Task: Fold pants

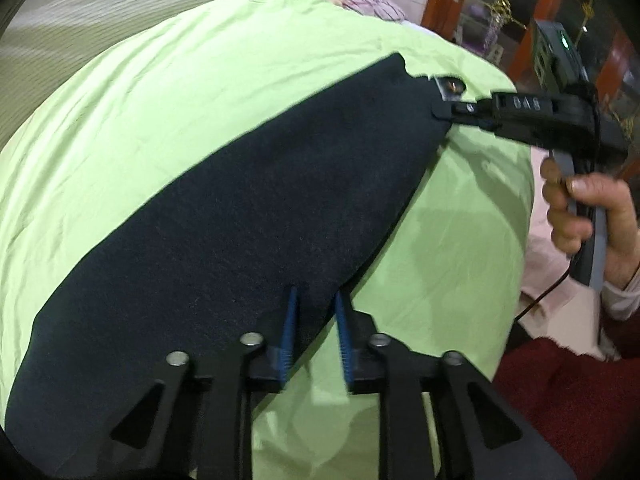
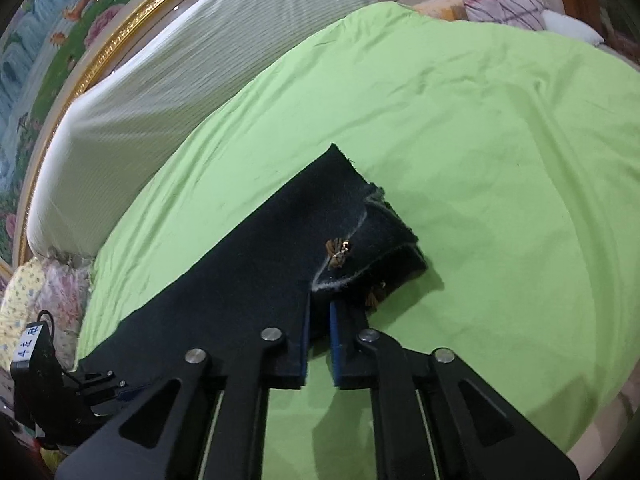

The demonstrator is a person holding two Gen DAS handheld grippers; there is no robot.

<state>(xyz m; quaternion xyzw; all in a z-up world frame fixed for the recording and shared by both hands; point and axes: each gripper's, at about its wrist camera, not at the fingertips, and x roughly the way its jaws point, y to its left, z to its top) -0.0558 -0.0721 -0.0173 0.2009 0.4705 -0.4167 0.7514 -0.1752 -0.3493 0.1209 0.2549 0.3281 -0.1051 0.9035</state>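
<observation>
Dark navy cloth pants [image 1: 224,208] stretched long between grippers; left gripper [image 1: 316,312] pinches near edge, right gripper [image 2: 320,316] pinches waistband end, jaws narrow on fabric.

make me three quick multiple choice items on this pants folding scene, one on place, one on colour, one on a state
1. Where do the pants lie?
A. on a green sheet
B. on a wooden floor
C. in a basket

2. What colour are the pants?
A. red
B. dark navy
C. white

3. What is the right gripper doing?
A. hanging open above the sheet
B. resting on the pillow
C. clamped on an end of the pants

Key: 1 A, the green sheet surrounds the fabric; 2 B, the cloth is dark navy in both views; 3 C, the left wrist view shows its tips pinching the fabric edge, while the left gripper grips the other end.
</observation>
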